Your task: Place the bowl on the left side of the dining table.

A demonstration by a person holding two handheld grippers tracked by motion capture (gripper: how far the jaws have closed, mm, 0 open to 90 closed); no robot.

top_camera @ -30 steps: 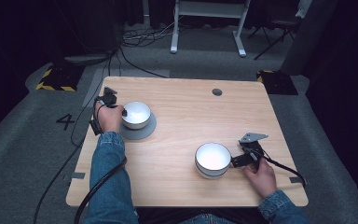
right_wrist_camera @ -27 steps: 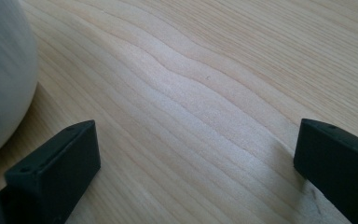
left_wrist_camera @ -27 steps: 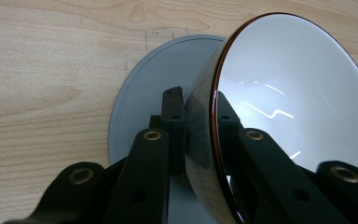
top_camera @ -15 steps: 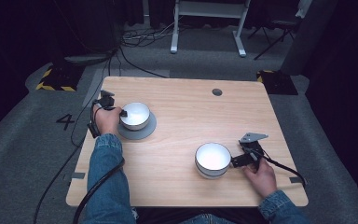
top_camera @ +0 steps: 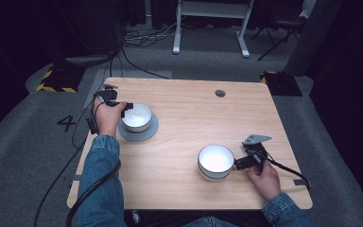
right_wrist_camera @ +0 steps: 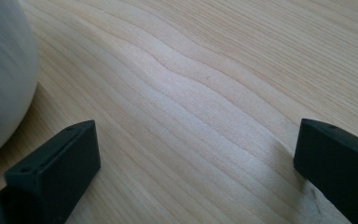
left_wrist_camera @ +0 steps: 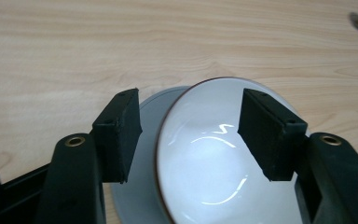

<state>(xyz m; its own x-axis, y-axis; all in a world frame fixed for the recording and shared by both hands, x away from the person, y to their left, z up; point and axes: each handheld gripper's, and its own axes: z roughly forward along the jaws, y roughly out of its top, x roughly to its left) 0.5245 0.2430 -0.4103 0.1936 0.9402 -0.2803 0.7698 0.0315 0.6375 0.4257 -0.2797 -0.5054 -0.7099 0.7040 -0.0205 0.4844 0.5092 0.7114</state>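
Note:
A white bowl (top_camera: 137, 117) stands on a grey round plate (top_camera: 149, 133) at the table's left. My left gripper (top_camera: 125, 107) hovers at that bowl's left rim. Its jaws have just been opening; in the left gripper view they (left_wrist_camera: 189, 121) stand apart above the bowl (left_wrist_camera: 214, 163) and plate (left_wrist_camera: 151, 116), touching neither. A second white bowl (top_camera: 215, 161) sits near the front right. My right gripper (top_camera: 238, 163) rests just right of it, open. In the right gripper view its jaws (right_wrist_camera: 191, 154) straddle bare wood, with this bowl's side (right_wrist_camera: 0, 79) at far left.
The wooden table (top_camera: 194, 113) has a small round hole (top_camera: 220, 93) near its back edge. Cables trail from both grippers off the table's sides. A white desk frame (top_camera: 208, 28) and yellow-black striped blocks (top_camera: 56, 78) stand on the grey floor behind.
The left gripper's jaws have spread apart off the left bowl's rim and the hand has lifted slightly. The bowl stays on its plate. The right hand has not moved.

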